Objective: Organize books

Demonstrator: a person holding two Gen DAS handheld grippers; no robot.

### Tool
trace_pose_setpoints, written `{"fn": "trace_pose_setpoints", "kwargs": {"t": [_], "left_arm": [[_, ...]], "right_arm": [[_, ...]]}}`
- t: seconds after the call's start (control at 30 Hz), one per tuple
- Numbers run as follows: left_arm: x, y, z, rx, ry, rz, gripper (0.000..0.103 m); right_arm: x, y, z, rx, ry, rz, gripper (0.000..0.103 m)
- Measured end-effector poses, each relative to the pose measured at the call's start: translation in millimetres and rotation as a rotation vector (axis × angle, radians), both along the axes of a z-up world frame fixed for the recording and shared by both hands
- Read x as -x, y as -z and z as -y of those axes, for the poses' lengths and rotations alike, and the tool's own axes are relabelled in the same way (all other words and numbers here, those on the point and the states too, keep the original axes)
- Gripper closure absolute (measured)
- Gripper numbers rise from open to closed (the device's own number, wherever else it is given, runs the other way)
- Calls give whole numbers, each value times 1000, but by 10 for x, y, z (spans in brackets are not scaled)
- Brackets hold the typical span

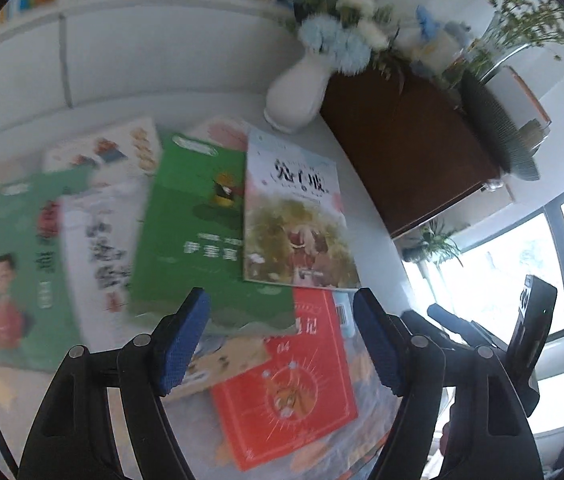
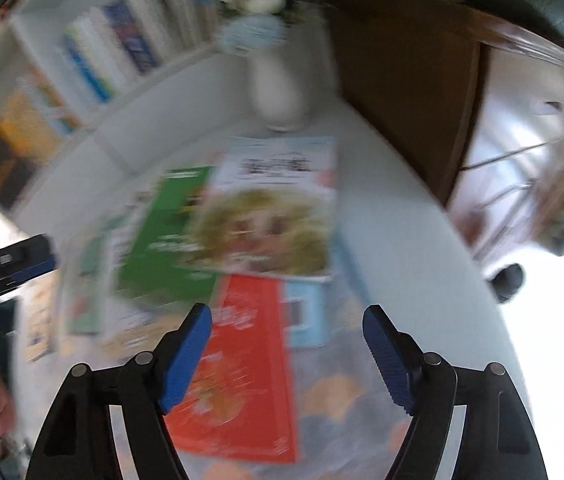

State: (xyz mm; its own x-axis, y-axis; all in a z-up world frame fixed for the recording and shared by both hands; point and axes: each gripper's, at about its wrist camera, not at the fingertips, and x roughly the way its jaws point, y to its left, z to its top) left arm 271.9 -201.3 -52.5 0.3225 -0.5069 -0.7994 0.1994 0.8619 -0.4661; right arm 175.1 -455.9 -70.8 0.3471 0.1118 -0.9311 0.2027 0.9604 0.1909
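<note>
Books [image 1: 218,216] scattered below open tongs [image 1: 282,344]

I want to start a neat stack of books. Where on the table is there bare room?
Bare white table runs along the right of the lion-cover book, up to the dark wooden cabinet. Some also lies behind the books, left of the white vase. The middle and left are crowded with overlapping books.

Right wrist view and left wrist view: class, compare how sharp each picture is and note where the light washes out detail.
Left wrist view: the lion book near the centre is fairly sharp with readable title strokes, the green book at left smears, and the window glares white. Right wrist view: motion blur throughout, the red book streaked, its right edge blown out.
</note>
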Motion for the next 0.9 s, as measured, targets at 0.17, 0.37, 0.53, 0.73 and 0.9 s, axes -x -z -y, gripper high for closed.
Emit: {"fn": "trace_pose_setpoints", "kwargs": {"t": [0.17,0.37,0.53,0.73,0.9], "left_arm": [[-298,415,255,-32,-10,-43,43],[-563,787,394,-88,-30,-55,68],[-621,798,467,-73,-7,-24,69],[-619,822,462,-7,27,-40,70],[-515,823,404,16,35,-55,70]], "right_arm": [[-300,411,161,-26,59,-67,42],[-568,725,175,2,61,-92,51],[-781,991,235,-2,89,-116,59],[-900,1023,199,-50,76,-113,61],[-822,964,291,-89,80,-101,62]]}}
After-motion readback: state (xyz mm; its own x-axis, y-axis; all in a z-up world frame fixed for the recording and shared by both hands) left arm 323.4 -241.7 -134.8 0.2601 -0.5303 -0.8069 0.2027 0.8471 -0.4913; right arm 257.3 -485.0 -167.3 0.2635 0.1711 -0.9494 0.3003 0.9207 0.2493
